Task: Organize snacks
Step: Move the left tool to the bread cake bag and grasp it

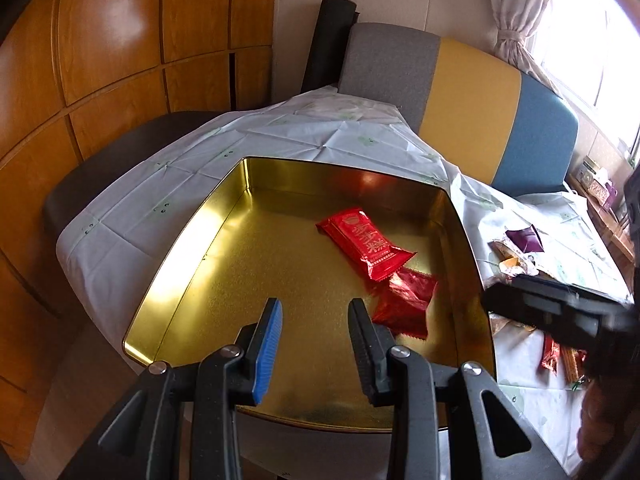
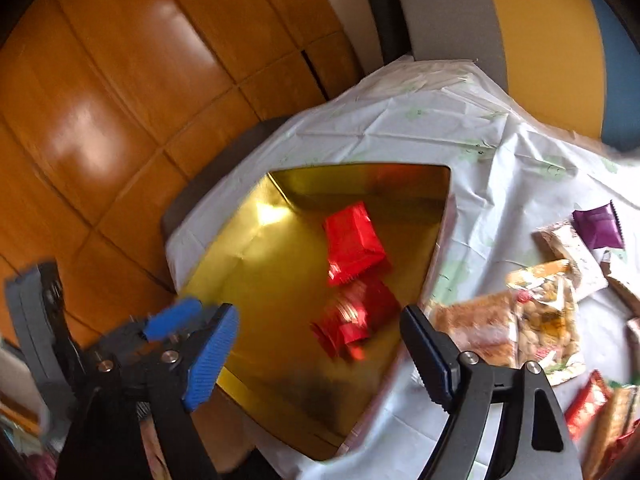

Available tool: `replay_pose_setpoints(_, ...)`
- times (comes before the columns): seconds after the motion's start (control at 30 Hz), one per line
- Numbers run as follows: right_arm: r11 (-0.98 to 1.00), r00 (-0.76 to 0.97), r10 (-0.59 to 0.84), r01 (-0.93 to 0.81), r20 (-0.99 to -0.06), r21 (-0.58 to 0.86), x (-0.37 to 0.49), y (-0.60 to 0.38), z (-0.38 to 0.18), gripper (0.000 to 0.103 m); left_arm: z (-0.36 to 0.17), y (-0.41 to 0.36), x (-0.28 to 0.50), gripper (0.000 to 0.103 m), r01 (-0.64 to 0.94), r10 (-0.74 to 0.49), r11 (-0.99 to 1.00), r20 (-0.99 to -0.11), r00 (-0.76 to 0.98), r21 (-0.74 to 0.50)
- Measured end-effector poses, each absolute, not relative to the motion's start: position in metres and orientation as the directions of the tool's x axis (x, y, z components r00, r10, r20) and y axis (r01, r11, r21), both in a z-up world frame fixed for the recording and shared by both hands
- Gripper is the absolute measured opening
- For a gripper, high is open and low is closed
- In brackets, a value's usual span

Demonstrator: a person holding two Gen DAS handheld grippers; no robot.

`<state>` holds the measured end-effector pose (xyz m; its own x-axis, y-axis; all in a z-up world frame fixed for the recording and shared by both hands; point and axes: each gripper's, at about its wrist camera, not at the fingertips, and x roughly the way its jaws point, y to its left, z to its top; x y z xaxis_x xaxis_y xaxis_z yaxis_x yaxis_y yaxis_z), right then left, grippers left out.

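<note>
A gold tin box (image 1: 192, 240) (image 2: 248, 264) lies open on the white tablecloth. Two red snack packets lie inside: a long one with white characters (image 1: 366, 242) (image 2: 352, 240) and a crinkled one (image 1: 406, 304) (image 2: 356, 316) just nearer. My left gripper (image 1: 314, 312) hovers open and empty over the box's near part. My right gripper (image 2: 320, 332) is open and empty above the box's near edge; it also shows as a dark blurred shape in the left wrist view (image 1: 560, 312). Loose snack packets (image 2: 532, 320) (image 1: 516, 256) lie on the cloth right of the box.
A purple packet (image 2: 598, 226) (image 1: 526, 238) and orange-red sticks (image 2: 592, 404) (image 1: 560, 358) lie among the pile. A grey, yellow and blue chair back (image 1: 460, 96) stands behind the table. Wooden cabinet doors (image 1: 120, 60) fill the left. A window with curtain (image 1: 576, 20) is right.
</note>
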<state>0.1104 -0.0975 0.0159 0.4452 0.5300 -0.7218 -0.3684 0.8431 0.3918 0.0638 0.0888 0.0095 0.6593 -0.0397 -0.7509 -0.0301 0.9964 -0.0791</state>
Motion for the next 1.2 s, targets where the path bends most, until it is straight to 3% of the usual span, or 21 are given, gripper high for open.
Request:
replay_pose_setpoints(0.4,0.937,0.494,0.263,-0.336,-0.829,0.097,0.081,-0.223,0.014,0.084,0.005,0.057,0.05,0.034,0.068,-0.093,0.996,-0.75,0.655,-0.065)
replay_pose_setpoints(0.53,0.957,0.498,0.183,-0.288,-0.848,0.037,0.074,-0.277,0.016,0.089,0.005,0.039,0.044,0.034,0.123,-0.132,0.99,-0.751,0.647,-0.068)
replay_pose_setpoints(0.73,0.988,0.523,0.151,-0.103,-0.839,0.114,0.068,-0.354,-0.01,0.089,0.006,0.008,0.042,0.034,0.203,-0.201,0.974,-0.781,0.591,-0.098)
replay_pose_setpoints(0.8,0.996,0.492,0.09,-0.059,-0.866,0.07,0.072,-0.363,-0.014,0.089,0.005,-0.008,0.042,0.034,0.248,-0.212,0.965,-0.794,0.57,-0.08)
replay_pose_setpoints(1.1,0.985,0.523,0.158,-0.138,-0.838,0.099,0.075,-0.35,-0.003,0.09,-0.001,-0.092,0.058,0.034,0.637,-0.335,0.771,-0.851,0.404,0.0)
replay_pose_setpoints(1.2,0.983,0.535,0.169,-0.149,-0.828,0.104,0.073,-0.348,0.001,0.09,-0.007,-0.114,0.076,0.035,0.714,-0.305,0.699,-0.886,0.348,0.039)
